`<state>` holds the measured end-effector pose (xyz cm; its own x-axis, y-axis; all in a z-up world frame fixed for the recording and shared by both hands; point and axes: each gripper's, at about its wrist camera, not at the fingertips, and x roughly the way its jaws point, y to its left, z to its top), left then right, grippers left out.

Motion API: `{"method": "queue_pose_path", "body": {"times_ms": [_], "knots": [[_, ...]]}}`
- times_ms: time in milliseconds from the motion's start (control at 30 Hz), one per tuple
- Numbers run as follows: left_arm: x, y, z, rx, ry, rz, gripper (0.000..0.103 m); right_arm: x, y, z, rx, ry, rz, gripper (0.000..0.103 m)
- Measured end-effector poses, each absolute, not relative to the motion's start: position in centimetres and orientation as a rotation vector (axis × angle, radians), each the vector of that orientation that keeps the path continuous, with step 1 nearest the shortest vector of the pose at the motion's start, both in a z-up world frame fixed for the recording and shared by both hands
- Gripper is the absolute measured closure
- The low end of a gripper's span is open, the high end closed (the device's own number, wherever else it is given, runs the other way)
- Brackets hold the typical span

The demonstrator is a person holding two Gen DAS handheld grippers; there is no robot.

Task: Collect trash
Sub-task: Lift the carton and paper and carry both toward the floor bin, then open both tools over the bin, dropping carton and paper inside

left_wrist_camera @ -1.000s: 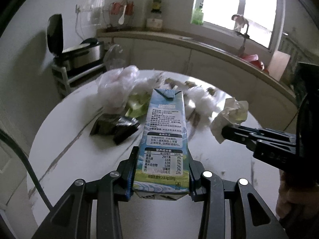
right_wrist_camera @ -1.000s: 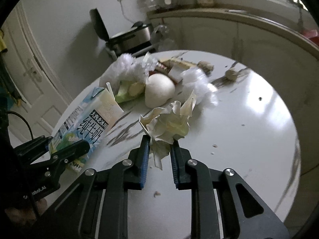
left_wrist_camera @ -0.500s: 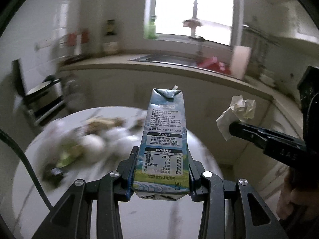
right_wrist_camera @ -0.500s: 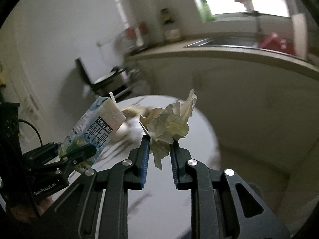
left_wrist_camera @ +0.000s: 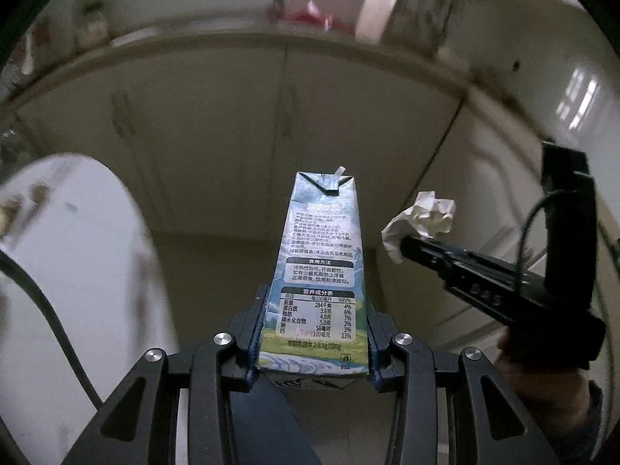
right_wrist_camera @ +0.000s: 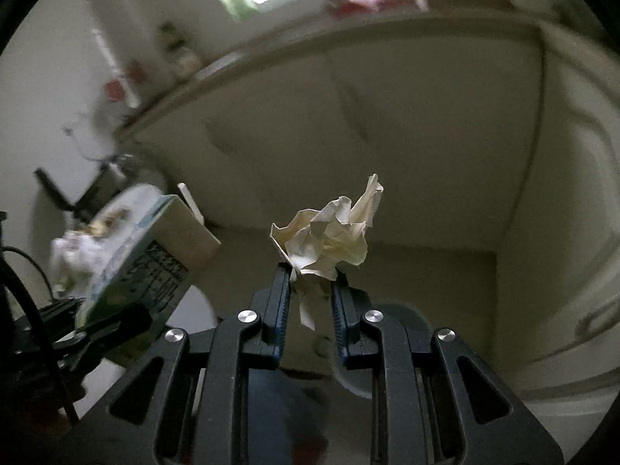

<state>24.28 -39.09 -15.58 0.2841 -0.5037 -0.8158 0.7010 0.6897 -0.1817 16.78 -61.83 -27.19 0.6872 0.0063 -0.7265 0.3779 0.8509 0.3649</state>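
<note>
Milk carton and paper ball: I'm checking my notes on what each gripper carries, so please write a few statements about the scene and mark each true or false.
1. The left gripper is clamped on the milk carton. True.
2. The carton lies flat on the round table. False: it is held up off the table, which sits to the left in the left wrist view.
3. The right gripper holds a crumpled paper ball. True.
4. The paper ball is touching the carton. False: in both views there is a clear gap between them.
5. A straw sticks out of the carton's top. True.
</note>
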Motion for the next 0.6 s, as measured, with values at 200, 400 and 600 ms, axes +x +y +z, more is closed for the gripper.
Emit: {"method": "queue_pose_path", "body": {"times_ms": [200, 400, 600], "knots": [[27.5, -44.6, -24.3, 0.286, 1.193, -0.733, 0.066, 17.6, -66.2, -37.6, 0.656, 0.956, -0.247, 0.084], [30.7, -48.8, -28.8, 0.340, 1.268, -0.702, 0.065, 18.8, -67.4, -44.0, 0.728, 1.058, -0.239, 0.084], [32.4, -51.7, -31.0, 0.391, 1.308, -0.698, 0.047, 19.7, -67.9, -46.4, 0.750, 1.097, -0.254, 0.078]]}}
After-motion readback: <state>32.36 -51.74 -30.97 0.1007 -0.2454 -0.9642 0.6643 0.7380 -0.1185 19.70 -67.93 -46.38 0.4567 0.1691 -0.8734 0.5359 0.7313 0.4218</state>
